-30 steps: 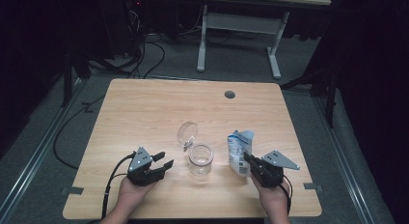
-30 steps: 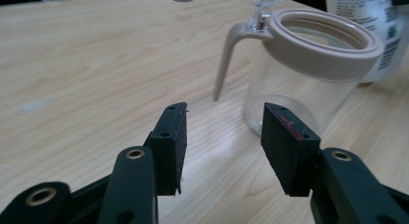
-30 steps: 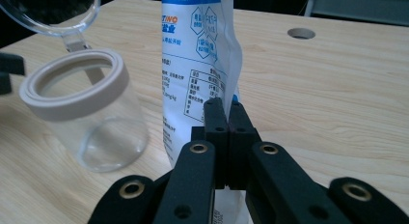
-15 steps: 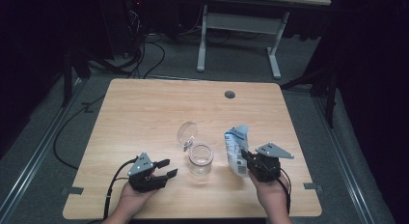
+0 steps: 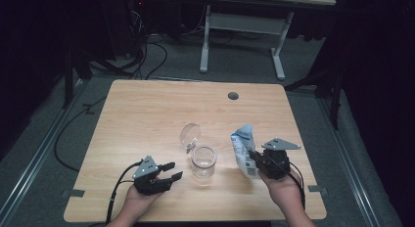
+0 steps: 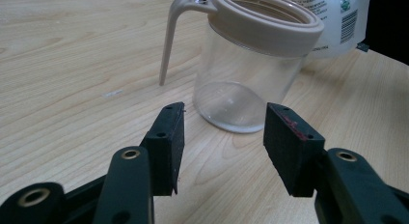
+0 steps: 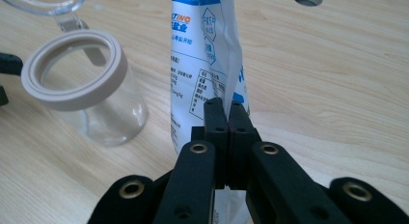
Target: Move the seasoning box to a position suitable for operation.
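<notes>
While the wooden table (image 5: pixel 147 109) is carrying the open glass jar (image 5: pixel 203 161) at its middle, the right gripper (image 5: pixel 252 158) is pinching a soft white-and-blue pouch (image 5: pixel 243 147) tightly just beside it. The pouch looks limp and light, best gripped along its side seam. The left gripper (image 5: pixel 172 170) is hanging wide apart, holding nothing.

A pale wooden table (image 5: pixel 147 114) with a round hole (image 5: pixel 233 96) far ahead of the claws. On it a clear jar (image 5: pixel 203 161) stands between them, its lid (image 5: pixel 190 135) flipped open behind.
</notes>
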`<state>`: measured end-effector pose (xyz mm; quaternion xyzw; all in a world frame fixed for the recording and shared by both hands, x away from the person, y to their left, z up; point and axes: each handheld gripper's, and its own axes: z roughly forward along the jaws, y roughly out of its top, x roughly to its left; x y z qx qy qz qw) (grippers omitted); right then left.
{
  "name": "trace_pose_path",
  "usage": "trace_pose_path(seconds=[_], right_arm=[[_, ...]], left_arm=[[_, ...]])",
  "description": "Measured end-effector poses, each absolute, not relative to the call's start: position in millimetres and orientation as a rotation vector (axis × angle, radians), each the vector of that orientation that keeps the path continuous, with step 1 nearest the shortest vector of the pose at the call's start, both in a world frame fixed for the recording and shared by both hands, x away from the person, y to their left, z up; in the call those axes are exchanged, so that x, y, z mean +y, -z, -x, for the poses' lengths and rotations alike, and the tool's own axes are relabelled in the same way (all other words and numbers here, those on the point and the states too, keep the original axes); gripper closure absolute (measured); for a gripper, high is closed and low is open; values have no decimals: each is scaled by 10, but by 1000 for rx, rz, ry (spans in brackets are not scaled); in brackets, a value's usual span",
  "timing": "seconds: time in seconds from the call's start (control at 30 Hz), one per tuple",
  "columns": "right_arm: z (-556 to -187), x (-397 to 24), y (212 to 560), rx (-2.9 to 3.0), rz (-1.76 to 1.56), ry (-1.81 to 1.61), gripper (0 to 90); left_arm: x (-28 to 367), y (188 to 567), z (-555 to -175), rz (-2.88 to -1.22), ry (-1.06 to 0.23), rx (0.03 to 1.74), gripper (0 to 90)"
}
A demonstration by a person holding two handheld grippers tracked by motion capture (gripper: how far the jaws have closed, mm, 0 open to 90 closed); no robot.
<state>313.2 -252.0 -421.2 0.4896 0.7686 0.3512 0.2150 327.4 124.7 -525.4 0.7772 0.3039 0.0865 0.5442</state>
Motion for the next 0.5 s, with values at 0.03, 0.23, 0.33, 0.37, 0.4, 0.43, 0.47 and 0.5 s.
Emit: trace_pose_path(seconds=[0.03, 0.23, 0.33, 0.37, 0.4, 0.43, 0.47, 0.5], right_arm=[[-3135, -2519, 4212, 2142, -1355, -963, 900], [-3159, -2509, 4193, 2189, -1374, -895, 900], [-3190, -2501, 4168, 2224, -1376, -838, 900], [-3201, -2494, 4160, 2240, -1375, -824, 900], [-3201, -2494, 4160, 2240, -1375, -824, 900], [-3206, -2489, 4154, 2249, -1376, -811, 900], [-3218, -2484, 4150, 2262, -1370, -795, 900], [-3226, -2480, 4143, 2273, -1372, -782, 900]], left_arm=[[1242, 5255, -3274, -1844, -205, 721, 485], [1242, 5236, -3266, -1842, -202, 716, 486], [1245, 5228, -3257, -1836, -204, 713, 487], [1245, 5228, -3258, -1835, -204, 713, 487], [1245, 5228, -3257, -1834, -204, 714, 487], [1245, 5227, -3254, -1835, -208, 713, 487], [1246, 5225, -3252, -1835, -210, 712, 486], [1248, 5222, -3249, -1834, -212, 711, 486]])
